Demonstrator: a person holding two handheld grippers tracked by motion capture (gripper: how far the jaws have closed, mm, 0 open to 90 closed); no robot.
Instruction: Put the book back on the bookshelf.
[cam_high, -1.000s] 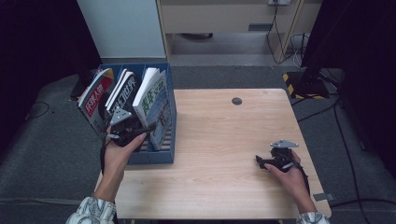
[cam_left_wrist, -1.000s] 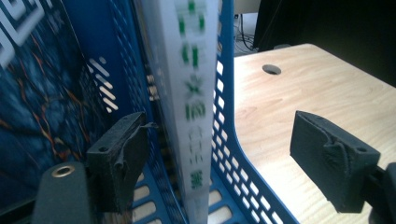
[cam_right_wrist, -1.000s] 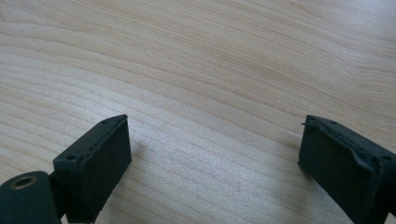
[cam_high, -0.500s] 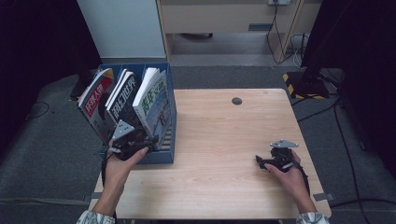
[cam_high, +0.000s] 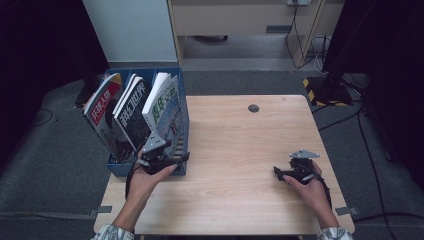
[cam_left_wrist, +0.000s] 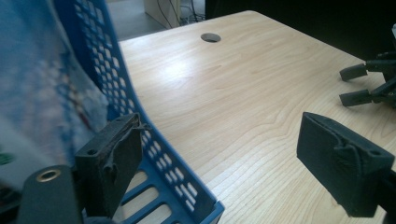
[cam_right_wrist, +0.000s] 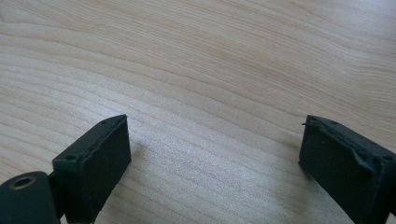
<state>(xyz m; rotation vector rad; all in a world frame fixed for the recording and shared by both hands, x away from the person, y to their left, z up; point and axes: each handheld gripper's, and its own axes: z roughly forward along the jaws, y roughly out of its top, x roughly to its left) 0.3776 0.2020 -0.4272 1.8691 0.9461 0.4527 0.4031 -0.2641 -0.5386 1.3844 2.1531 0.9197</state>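
The left gripper (cam_high: 172, 159) sits at the near right corner of the blue rack (cam_high: 181, 107), which stands at the table's (cam_high: 240, 140) left edge. Its jaws have just been opening wider and gape with nothing pinched: in the left gripper view the rack's perforated wall (cam_left_wrist: 140, 126) runs up just beside the left-hand pad (cam_left_wrist: 114, 163), while the other pad (cam_left_wrist: 343, 158) hangs over bare wood. Three books lean in the rack's compartments: a red one (cam_high: 102, 112) on the left, a dark one (cam_high: 131, 110) in the middle and a blue-white one (cam_high: 164, 102) on the right, nearest the gripper. The right gripper (cam_high: 280, 173) lies low over the table's near right part, well apart from the rack, jaws spread and empty above the wood grain (cam_right_wrist: 210, 84). A small round hole (cam_high: 254, 108) marks the table's far side.
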